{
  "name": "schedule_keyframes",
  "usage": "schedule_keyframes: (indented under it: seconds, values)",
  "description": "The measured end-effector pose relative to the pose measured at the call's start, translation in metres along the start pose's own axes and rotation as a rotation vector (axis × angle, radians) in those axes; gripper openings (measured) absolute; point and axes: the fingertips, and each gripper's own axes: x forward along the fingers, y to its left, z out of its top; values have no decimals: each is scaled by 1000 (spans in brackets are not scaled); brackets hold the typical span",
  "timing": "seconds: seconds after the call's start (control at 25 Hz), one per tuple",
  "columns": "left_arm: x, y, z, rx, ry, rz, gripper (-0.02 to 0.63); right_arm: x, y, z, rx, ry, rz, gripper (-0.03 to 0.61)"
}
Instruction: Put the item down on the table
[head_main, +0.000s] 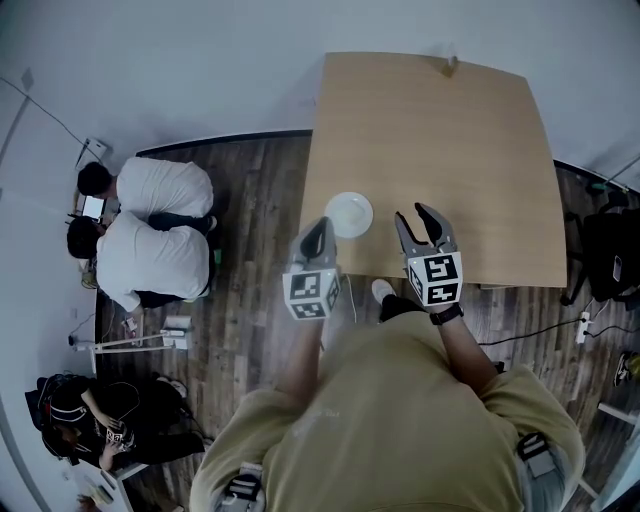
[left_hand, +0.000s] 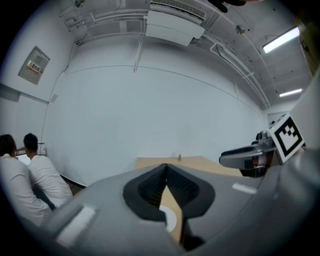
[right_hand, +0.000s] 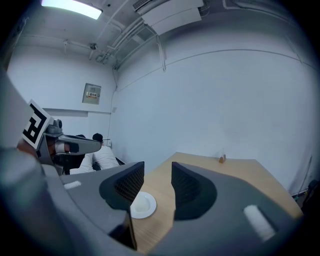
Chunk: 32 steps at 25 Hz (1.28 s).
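A white plate (head_main: 348, 214) (right_hand: 142, 205) lies flat near the front left corner of the wooden table (head_main: 440, 150), with nothing on it. My left gripper (head_main: 318, 232) (left_hand: 165, 167) hovers at the table's front edge, just left of the plate, its fingertips closed together on nothing. A sliver of the plate (left_hand: 171, 219) shows below those tips. My right gripper (head_main: 413, 213) (right_hand: 158, 172) is held over the front of the table to the right of the plate. It is open, with only bare table between its jaws. Neither gripper touches the plate.
A small brown object (head_main: 451, 66) (right_hand: 222, 159) stands at the table's far edge. Two people in white shirts (head_main: 150, 230) sit on the wooden floor to the left, and another person (head_main: 100, 420) lower left. A black bag (head_main: 610, 255) and a power strip (head_main: 584, 325) lie to the right.
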Motion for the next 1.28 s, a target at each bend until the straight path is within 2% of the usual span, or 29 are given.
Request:
schedule_keyframes:
  seconds: [0.28,0.48,0.92,1.28]
  values:
    - [-7,2,16,8,-31,7,3,-14,1,26,-69,-54,-45,170]
    - [-10,2,25,38,-54,16,3,-20,-7,32,-32,-76,-60,140]
    - [-12,8,32,30,-90,40,3,-24,-9,44,-21,-122,-84,114]
    - [-4,-8,41,39,-103,0,3,-33,-16,51,-6,-141,-120,48]
